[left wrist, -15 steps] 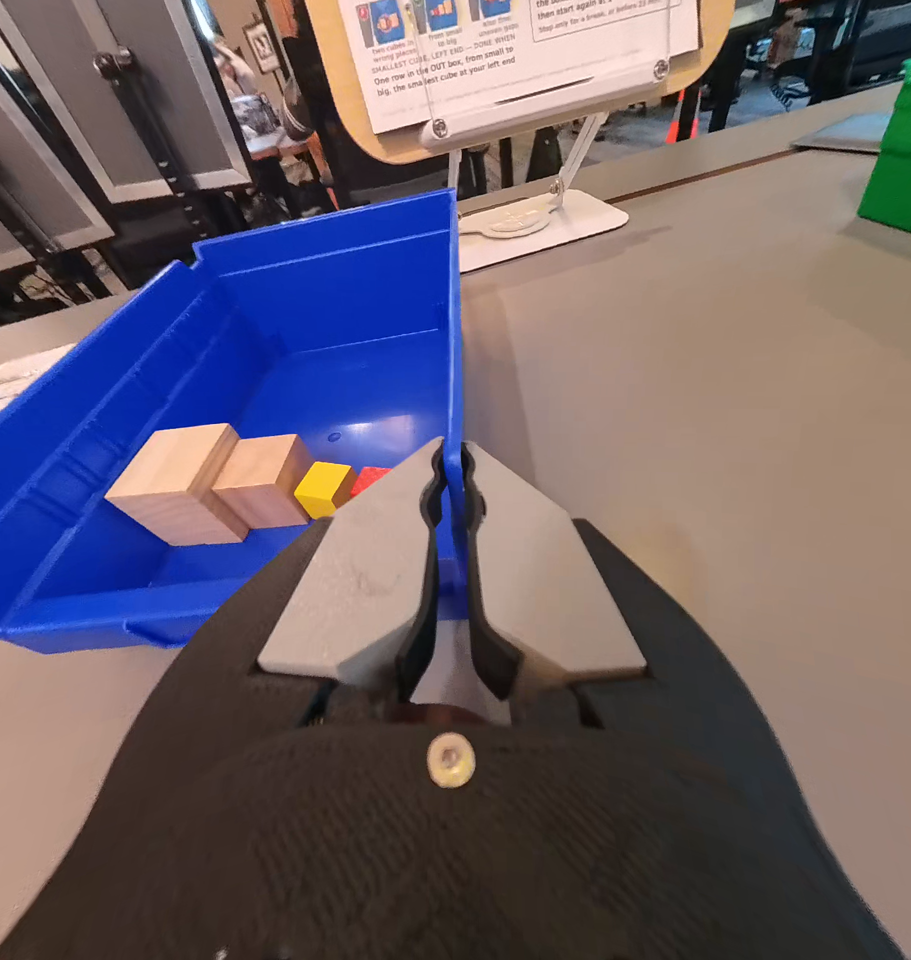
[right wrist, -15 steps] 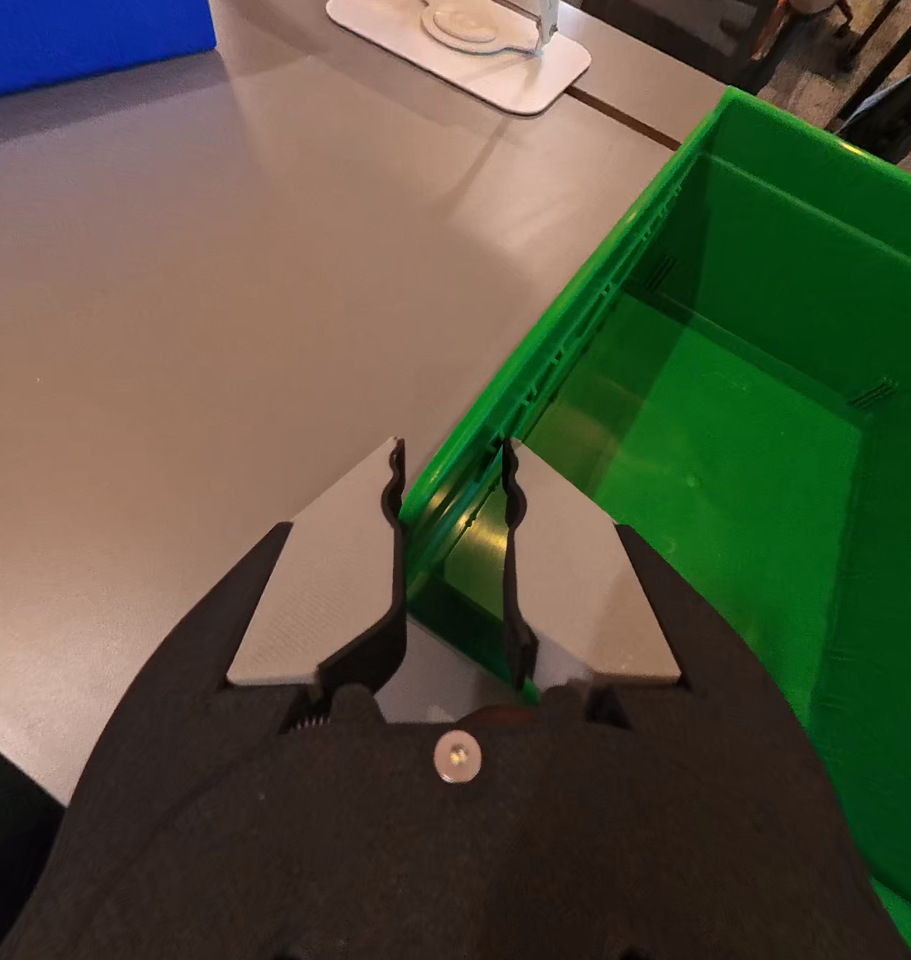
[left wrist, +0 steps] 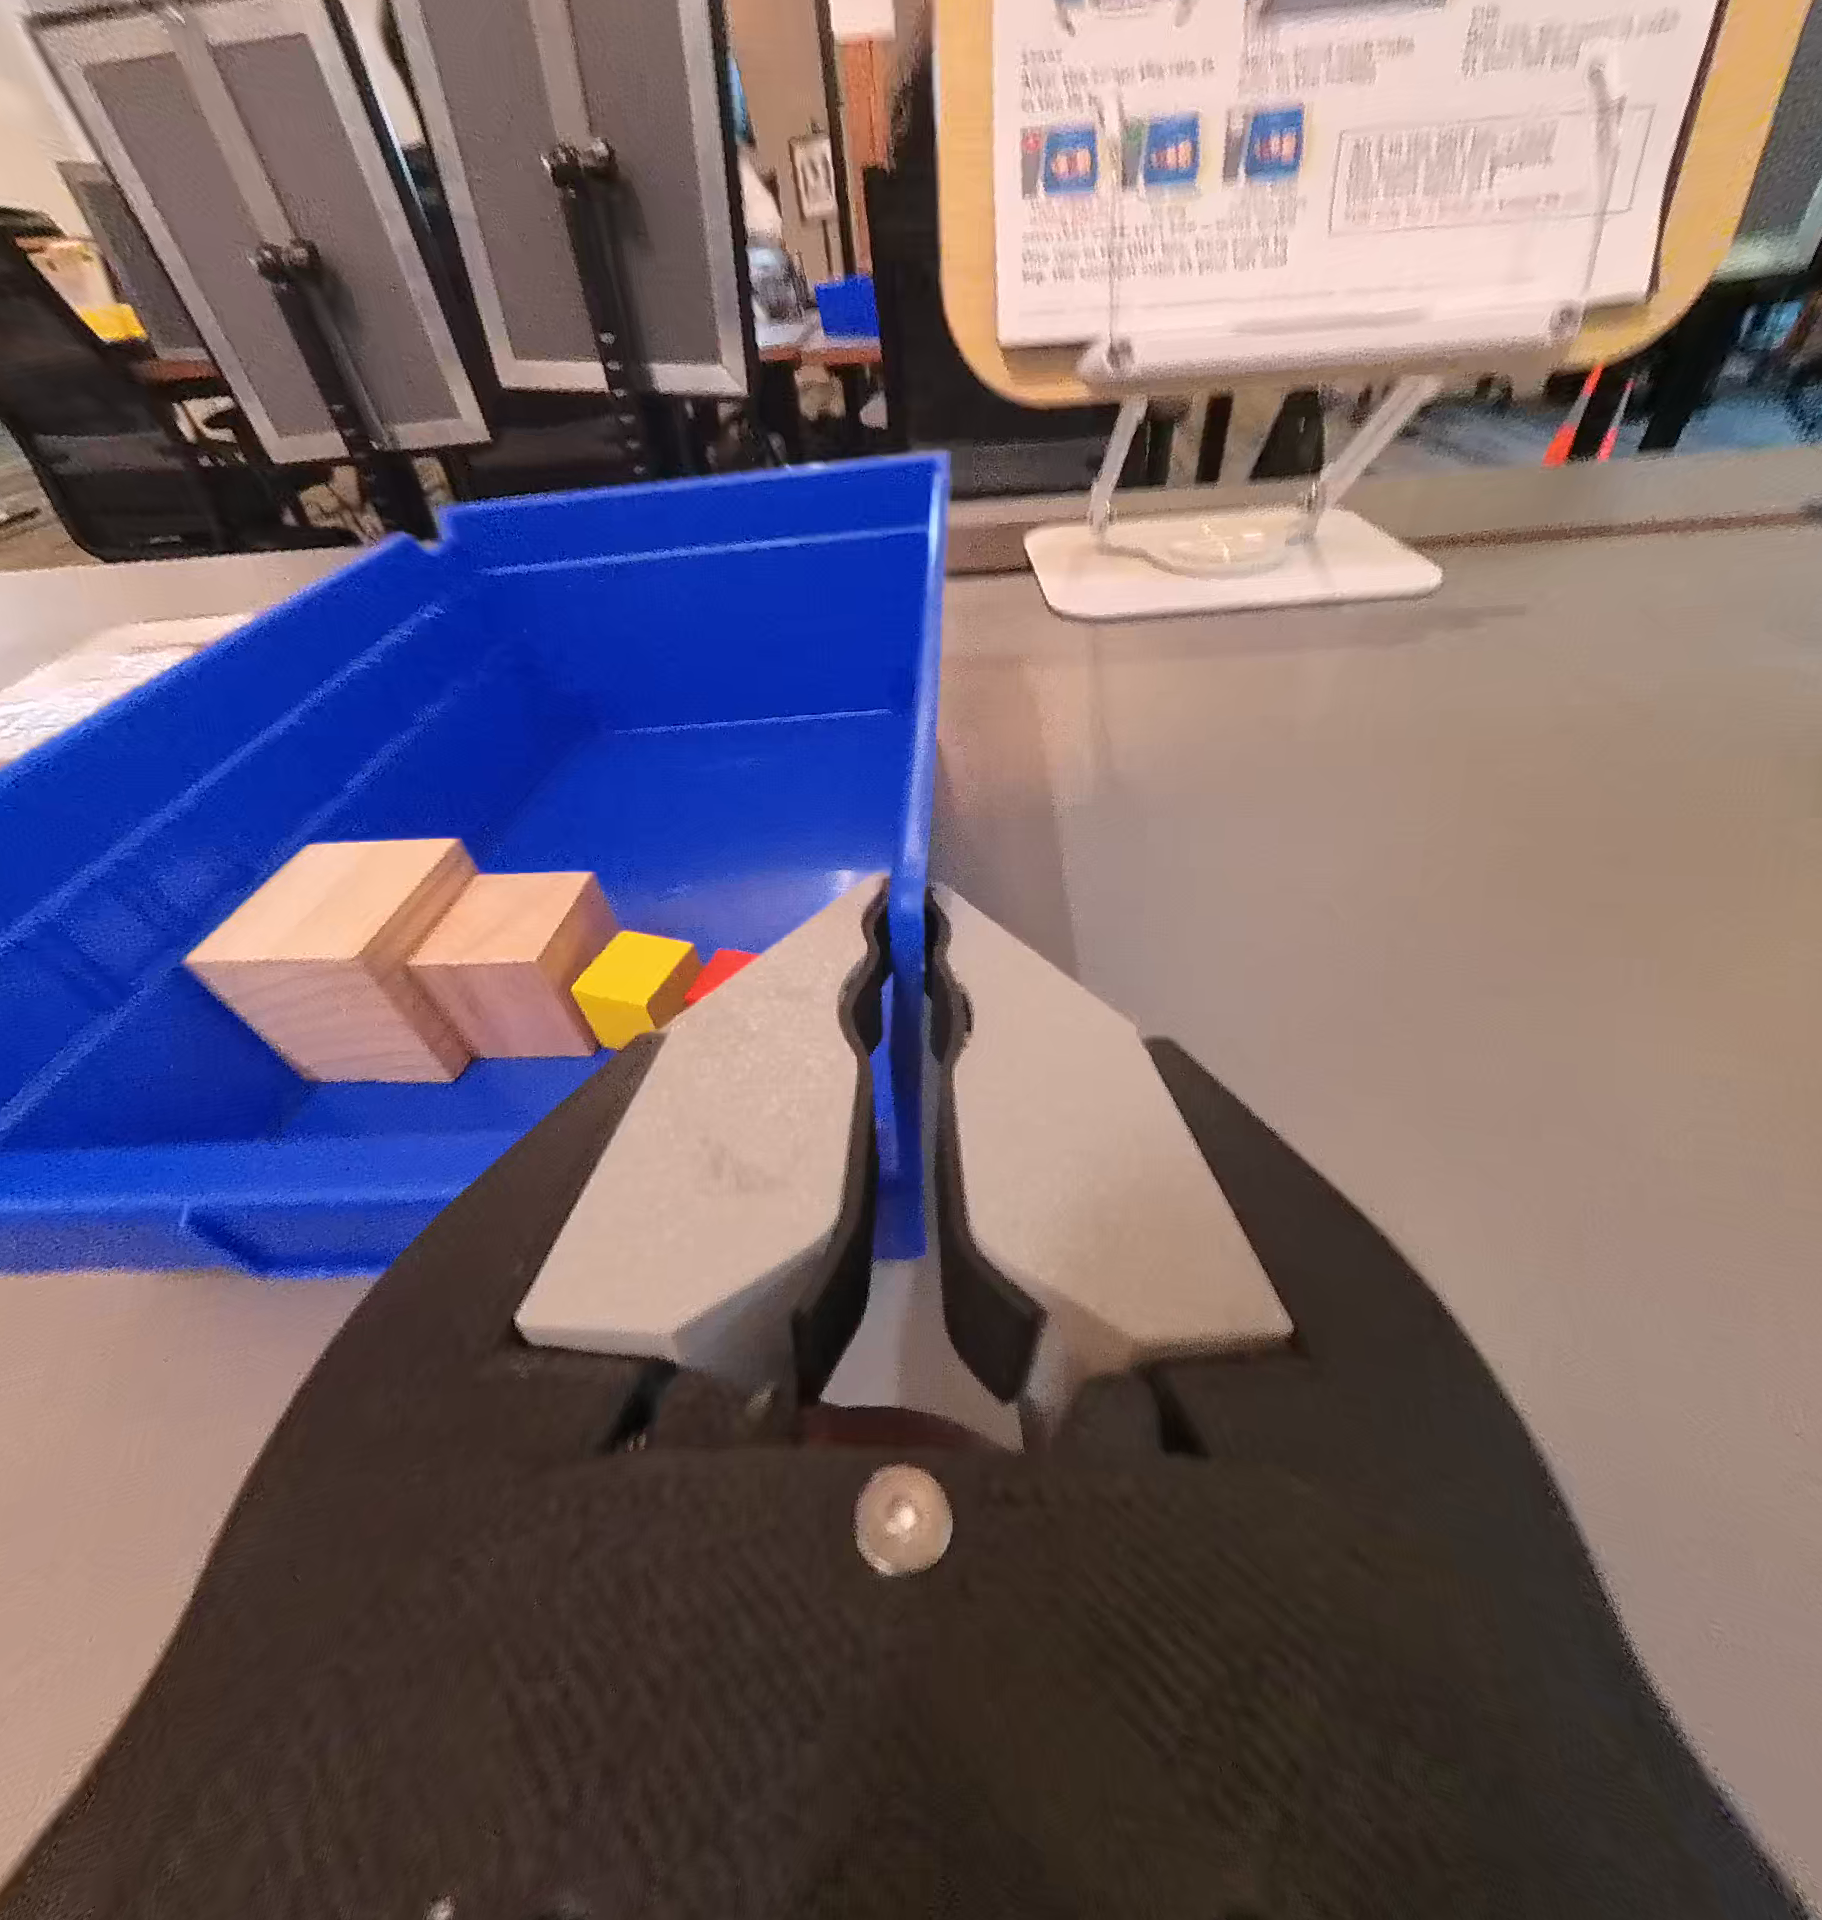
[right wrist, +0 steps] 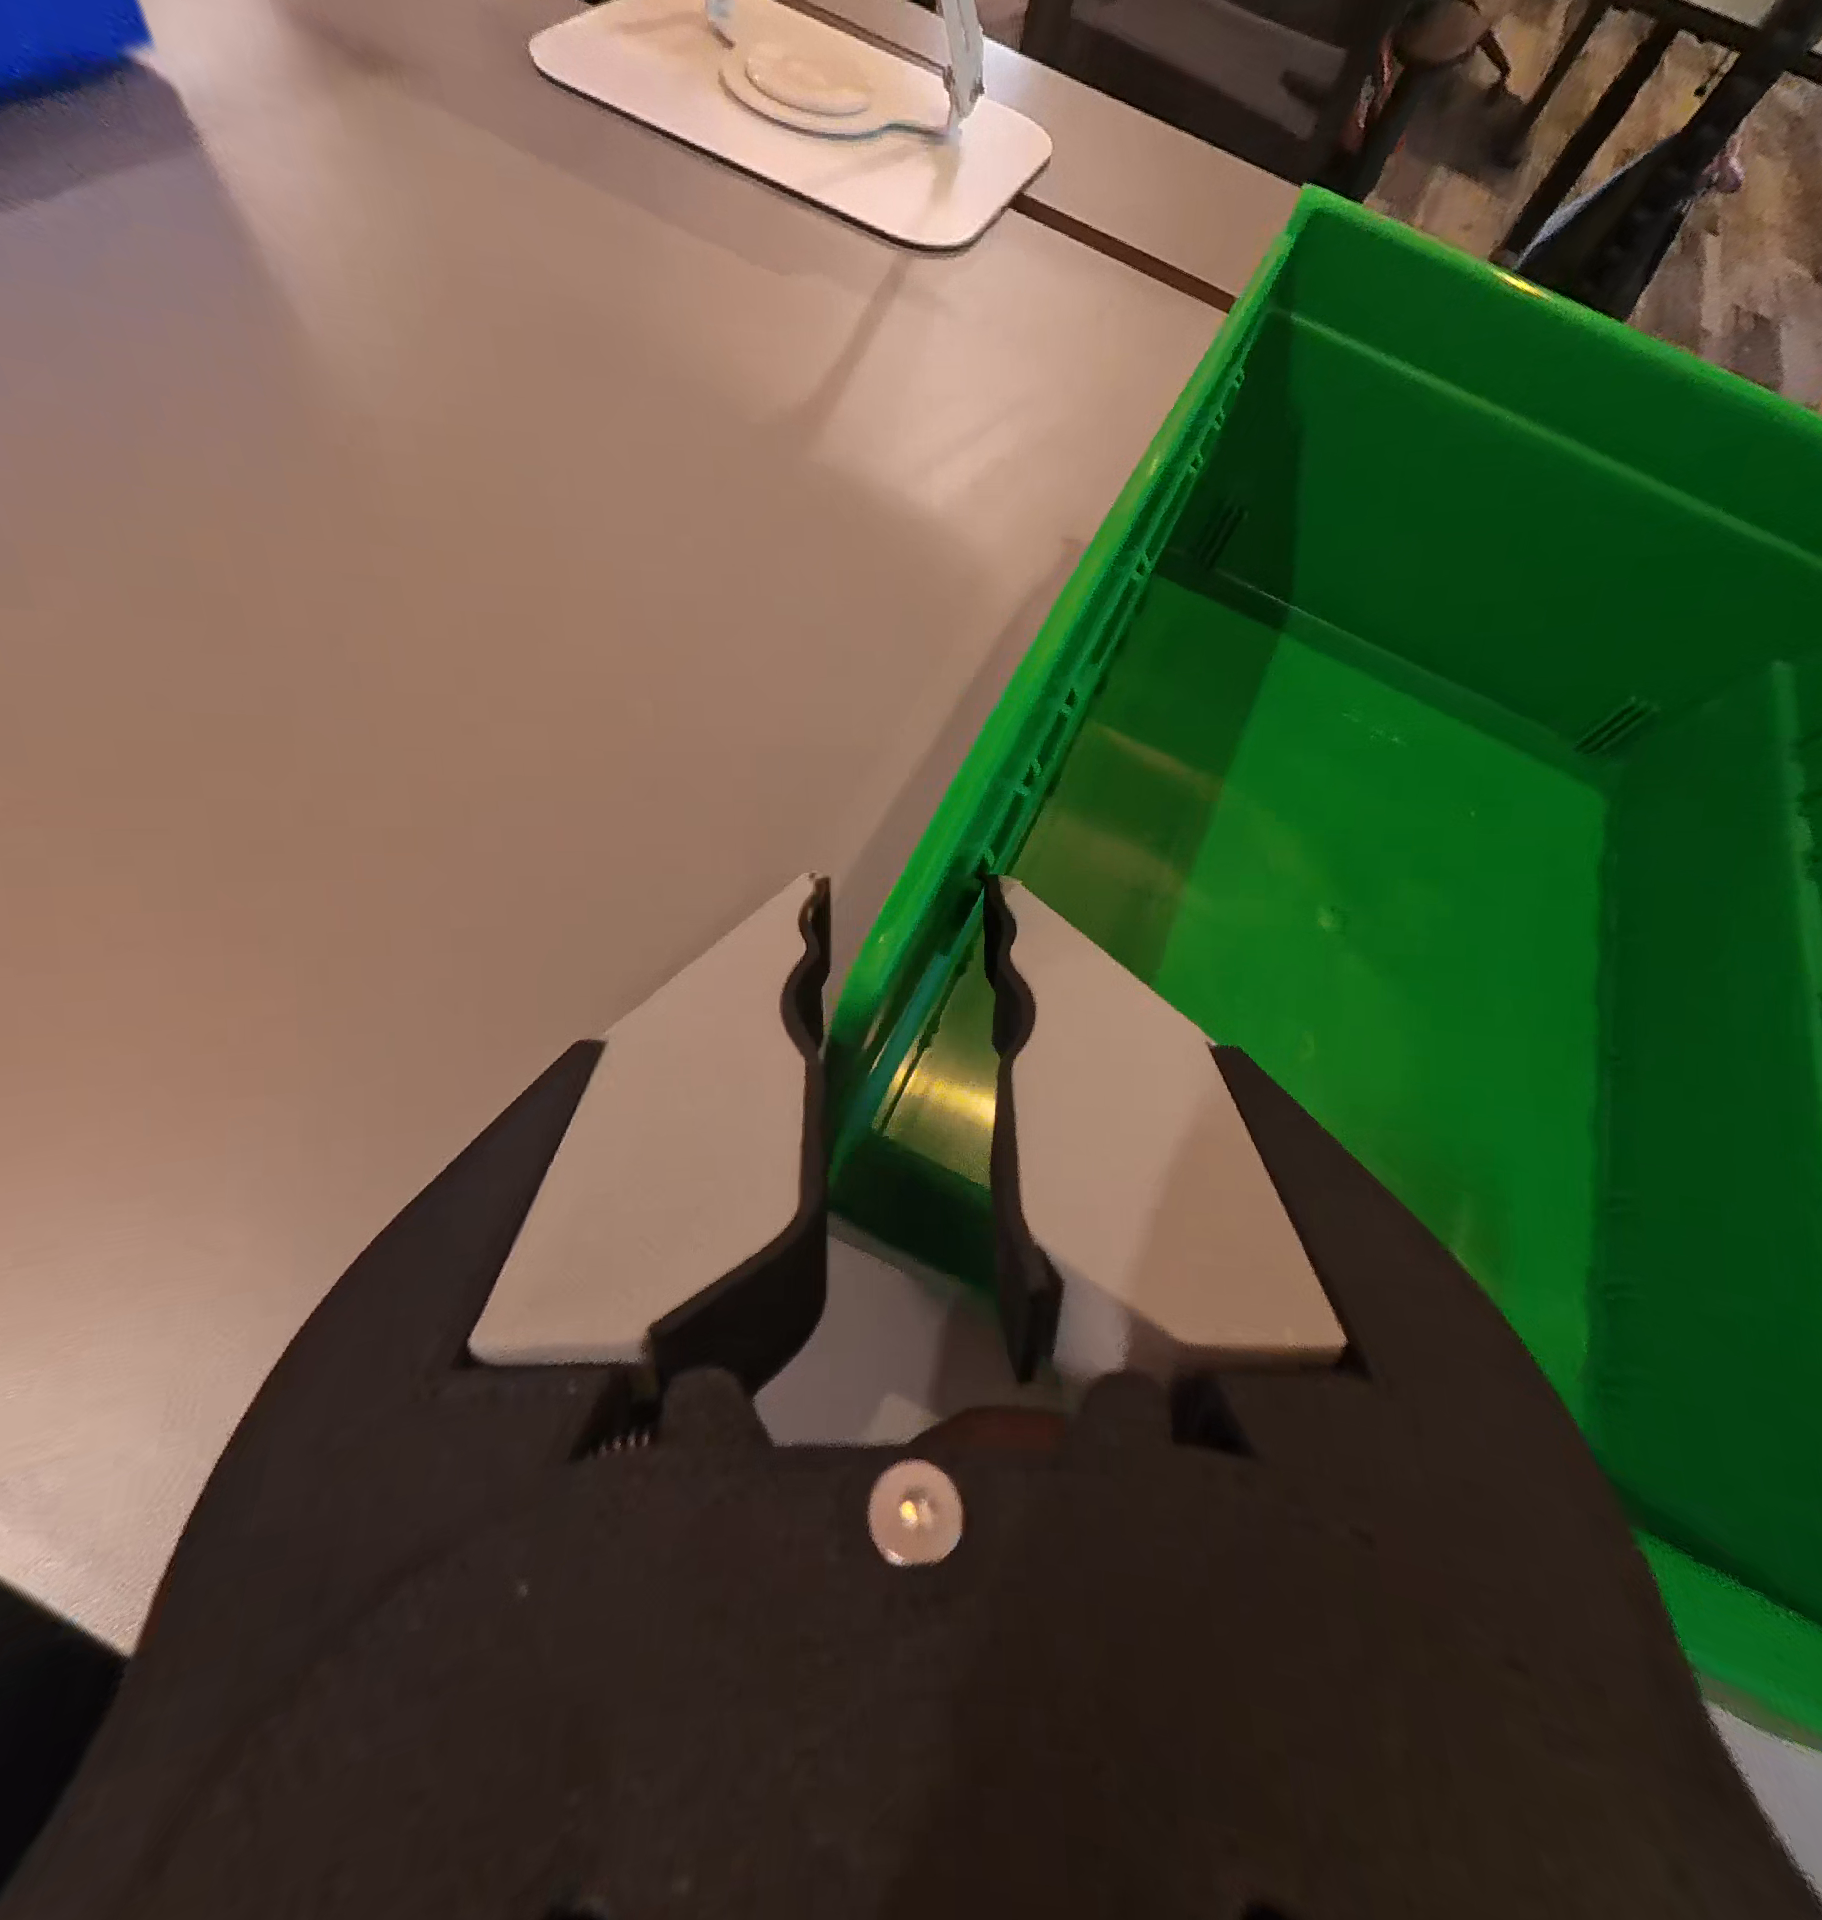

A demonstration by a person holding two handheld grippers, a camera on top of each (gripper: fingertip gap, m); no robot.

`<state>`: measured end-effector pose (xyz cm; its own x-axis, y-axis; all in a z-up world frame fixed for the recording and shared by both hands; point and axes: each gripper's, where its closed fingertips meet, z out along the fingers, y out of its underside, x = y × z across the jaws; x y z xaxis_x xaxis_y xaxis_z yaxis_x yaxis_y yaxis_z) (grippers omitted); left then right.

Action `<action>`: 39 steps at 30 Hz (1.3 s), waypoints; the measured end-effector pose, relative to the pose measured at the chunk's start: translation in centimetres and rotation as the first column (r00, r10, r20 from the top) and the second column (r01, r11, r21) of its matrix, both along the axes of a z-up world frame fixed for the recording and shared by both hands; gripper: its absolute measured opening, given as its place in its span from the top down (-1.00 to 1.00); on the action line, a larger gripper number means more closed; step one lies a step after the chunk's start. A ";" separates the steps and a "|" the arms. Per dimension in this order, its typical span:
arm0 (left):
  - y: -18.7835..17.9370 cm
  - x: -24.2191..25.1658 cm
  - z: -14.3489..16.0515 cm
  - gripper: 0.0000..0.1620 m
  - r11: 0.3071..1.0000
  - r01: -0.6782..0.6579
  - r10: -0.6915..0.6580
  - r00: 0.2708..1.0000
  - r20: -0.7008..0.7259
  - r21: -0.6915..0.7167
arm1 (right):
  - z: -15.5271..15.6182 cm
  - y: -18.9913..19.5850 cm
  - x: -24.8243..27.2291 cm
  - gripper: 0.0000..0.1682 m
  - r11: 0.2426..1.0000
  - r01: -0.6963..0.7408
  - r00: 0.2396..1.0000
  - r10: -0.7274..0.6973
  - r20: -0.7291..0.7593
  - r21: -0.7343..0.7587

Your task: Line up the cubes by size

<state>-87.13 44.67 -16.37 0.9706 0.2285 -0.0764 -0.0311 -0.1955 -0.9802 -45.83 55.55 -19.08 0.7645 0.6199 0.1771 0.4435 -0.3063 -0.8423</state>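
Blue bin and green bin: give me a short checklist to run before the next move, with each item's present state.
1. Left gripper clamped on the blue bin wall: ok, fingers on both sides of it.
2. Right gripper clamped on the green bin wall: not ok, gap at the left finger.
3. Cubes in one touching row by size: large wooden cube, smaller wooden cube, yellow cube, red cube: ok.
4. Red cube's full size: cannot tell, partly hidden.
5. Green bin emptied: ok for the floor in view.
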 end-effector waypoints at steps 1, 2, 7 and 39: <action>0.4 0.5 -0.4 0.99 0.999 0.018 -0.019 1.000 -0.012 -0.031 | 0.3 -0.2 -0.1 0.65 1.000 -0.008 1.000 0.008 -0.017 0.010; 0.6 1.2 -0.5 0.97 0.998 0.046 -0.047 0.999 -0.026 -0.040 | 0.8 -0.6 -0.2 0.61 1.000 -0.018 0.999 0.019 -0.037 0.020; -0.3 4.6 2.3 0.57 0.980 0.198 -0.195 0.975 -0.105 0.015 | 4.8 -3.6 -1.6 0.34 0.988 -0.126 0.978 0.138 -0.154 0.083; 0.3 -1.1 13.8 0.56 0.930 0.252 -0.245 0.968 -0.062 0.268 | 2.9 3.5 -22.5 0.19 0.873 -0.436 0.861 0.475 -0.179 0.220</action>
<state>-88.27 45.01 -2.53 0.9973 -0.0040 -0.0728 -0.0721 0.0954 -0.9928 -68.37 59.01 -16.18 0.4346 0.8845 0.1698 0.2958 0.0379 -0.9545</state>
